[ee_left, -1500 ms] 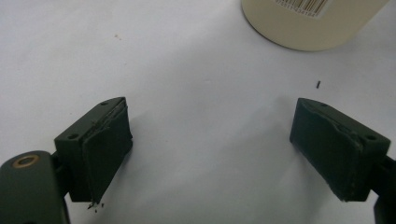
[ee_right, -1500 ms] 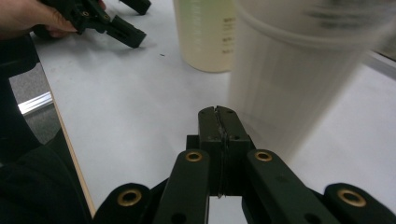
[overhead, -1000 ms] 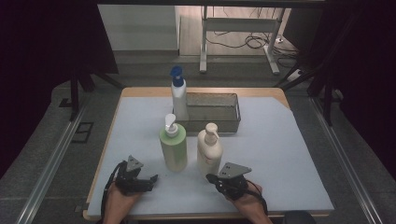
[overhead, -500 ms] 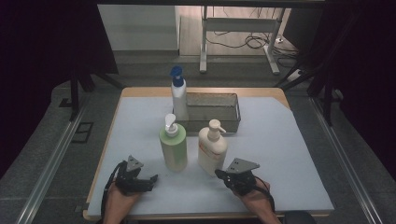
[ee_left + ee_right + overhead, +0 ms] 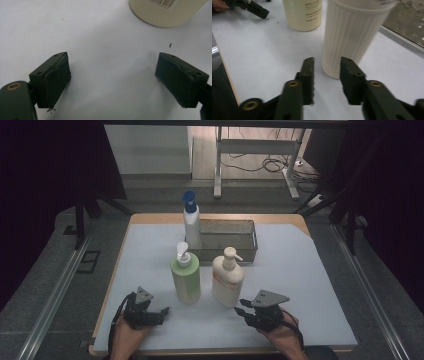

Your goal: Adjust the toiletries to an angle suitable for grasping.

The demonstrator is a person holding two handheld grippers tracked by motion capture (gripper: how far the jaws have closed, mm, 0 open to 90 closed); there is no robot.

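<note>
Tools at near edge of white surface (image 5: 310,270), both empty. Left tool (image 5: 159,312) spread wide, jaws low over the surface, green bottle (image 5: 186,279) just ahead to its right. Right tool (image 5: 240,308) jaws parted narrowly, gripping nothing; ribbed cream bottle (image 5: 228,279) stands just beyond its tips, apart. Farther back, blue-capped bottle (image 5: 191,222) stands beside a metal tray (image 5: 250,245).

Wooden table (image 5: 150,218) covered by a pale mat (image 5: 310,270) that leaves a strip of wood bare along the far edge. On the mat: a grey metal tray (image 5: 227,227) near the far edge at centre, a white blue-capped spray bottle (image 5: 192,225) upright against its left end, and, toward the near edge, a green pump bottle (image 5: 186,279) and a cream pump bottle (image 5: 228,279) upright side by side, apart.
</note>
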